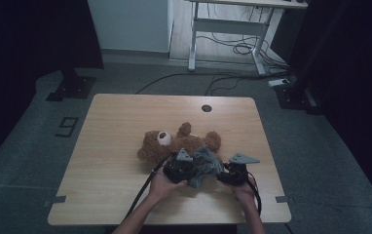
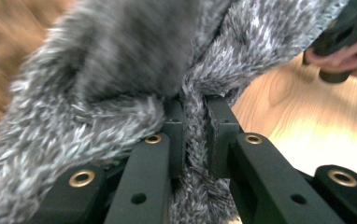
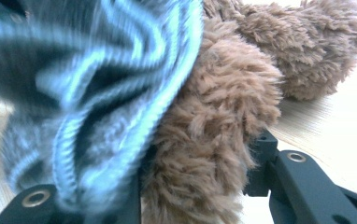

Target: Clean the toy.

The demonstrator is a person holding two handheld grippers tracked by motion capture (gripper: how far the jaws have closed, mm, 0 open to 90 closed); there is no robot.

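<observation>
Both tongs sit at the near side of the wood table (image 1: 106,146) in the high view, w/ a hand behind each. Left gripper (image 1: 190,168) and right gripper (image 1: 221,173) meet at a grey fuzzy cloth (image 1: 204,165), which lies over the lower part of a brown teddy bear (image 1: 174,142). Bear lies on its back near the table's middle, head toward the left.

Left gripper view: left gripper (image 2: 195,123) has its jaws nearly together, clamped on a thin fold of the grey fuzzy cloth (image 2: 120,84). More cloth piles up over the jaws. Bear fur is a brown blur at top left. Other hand's fingers (image 2: 335,53) show at top right, above the table (image 2: 298,121).

Right gripper view: right gripper (image 3: 200,154) has its jaws partly apart and clamped on a furry part of the teddy bear (image 3: 214,126), w/ the edge of the grey fuzzy cloth (image 3: 97,93) caught at the left jaw. Can't tell which bear part it is. Another bear limb rests on the table (image 3: 317,121) behind.
</observation>
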